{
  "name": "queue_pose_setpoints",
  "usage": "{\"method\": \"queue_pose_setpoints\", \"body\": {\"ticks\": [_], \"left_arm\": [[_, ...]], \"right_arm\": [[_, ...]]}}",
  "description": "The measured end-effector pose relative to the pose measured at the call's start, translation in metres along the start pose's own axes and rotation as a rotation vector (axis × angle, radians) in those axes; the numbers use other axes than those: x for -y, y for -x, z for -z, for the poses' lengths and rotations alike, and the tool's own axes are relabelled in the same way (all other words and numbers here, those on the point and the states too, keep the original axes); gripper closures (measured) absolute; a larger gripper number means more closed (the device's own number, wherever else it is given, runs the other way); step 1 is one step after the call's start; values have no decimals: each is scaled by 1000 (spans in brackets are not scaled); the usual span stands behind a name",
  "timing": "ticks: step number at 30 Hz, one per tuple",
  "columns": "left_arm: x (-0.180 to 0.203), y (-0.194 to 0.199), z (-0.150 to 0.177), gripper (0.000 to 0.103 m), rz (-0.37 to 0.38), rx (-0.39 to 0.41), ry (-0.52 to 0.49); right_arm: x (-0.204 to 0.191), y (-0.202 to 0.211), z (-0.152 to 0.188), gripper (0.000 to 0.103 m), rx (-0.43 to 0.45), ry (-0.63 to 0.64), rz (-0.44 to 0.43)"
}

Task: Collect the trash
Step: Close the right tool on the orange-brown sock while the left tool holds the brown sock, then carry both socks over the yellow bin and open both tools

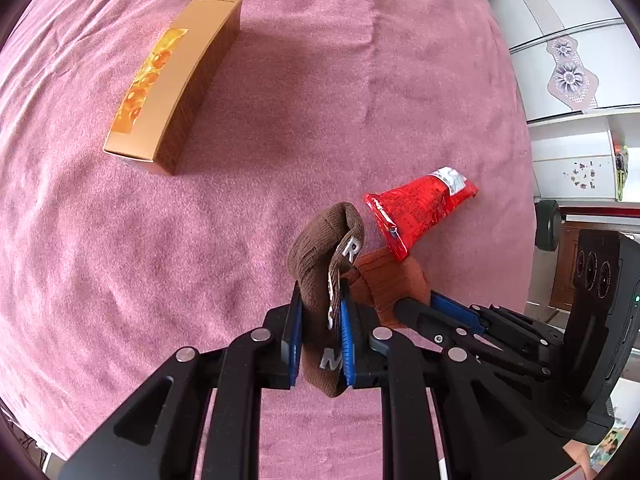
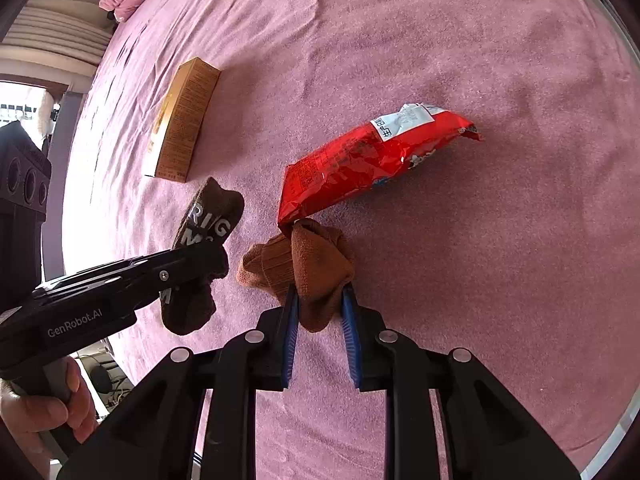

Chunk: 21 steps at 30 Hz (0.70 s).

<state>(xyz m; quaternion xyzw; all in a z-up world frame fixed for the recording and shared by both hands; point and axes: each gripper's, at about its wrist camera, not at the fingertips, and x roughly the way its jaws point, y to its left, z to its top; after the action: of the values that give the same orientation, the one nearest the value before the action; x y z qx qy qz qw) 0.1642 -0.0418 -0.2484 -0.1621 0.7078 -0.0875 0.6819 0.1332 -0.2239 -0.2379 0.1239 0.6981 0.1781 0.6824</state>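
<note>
Here, 2 hand-held grippers worked low over a bed covered in a pink blanket (image 1: 280, 80). The left gripper (image 1: 320, 320) had its blue pads closed on a dark brown sock (image 1: 320, 248) with white lettering, the sock lifted and drooping between the fingers. The right gripper (image 2: 320, 312) had its pads pinched on a bunched orange-brown sock (image 2: 308, 268) resting on the blanket.

The trash lay past both socks. A crumpled red snack wrapper (image 2: 360, 164) sat just beyond the right gripper's fingers, its near corner touching the orange-brown sock. Its long axis ran from that corner up and away to the right, toward the blanket's right edge. A long gold carton (image 2: 182, 120) lay well apart, further up and to the left, nearer the bed's left edge, its long axis pointing roughly away from the grippers.

The right gripper looked nearer the wrapper, almost straight ahead of its fingers. The left gripper seemed better placed for the carton. Both sets of fingers were full, so each would probably need to drop its sock first.
</note>
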Motion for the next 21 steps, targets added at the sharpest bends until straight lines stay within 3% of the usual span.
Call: {"method": "queue_pose_setpoints", "body": {"ticks": [11,21], "left_arm": [[52,4,36,87,28,-17,-78],[125,-10,86,87,35,-48,-224]], "right_arm": [[28,54,48,84,74,-44,25],[88,100,113,84,150,-170,49]]}}
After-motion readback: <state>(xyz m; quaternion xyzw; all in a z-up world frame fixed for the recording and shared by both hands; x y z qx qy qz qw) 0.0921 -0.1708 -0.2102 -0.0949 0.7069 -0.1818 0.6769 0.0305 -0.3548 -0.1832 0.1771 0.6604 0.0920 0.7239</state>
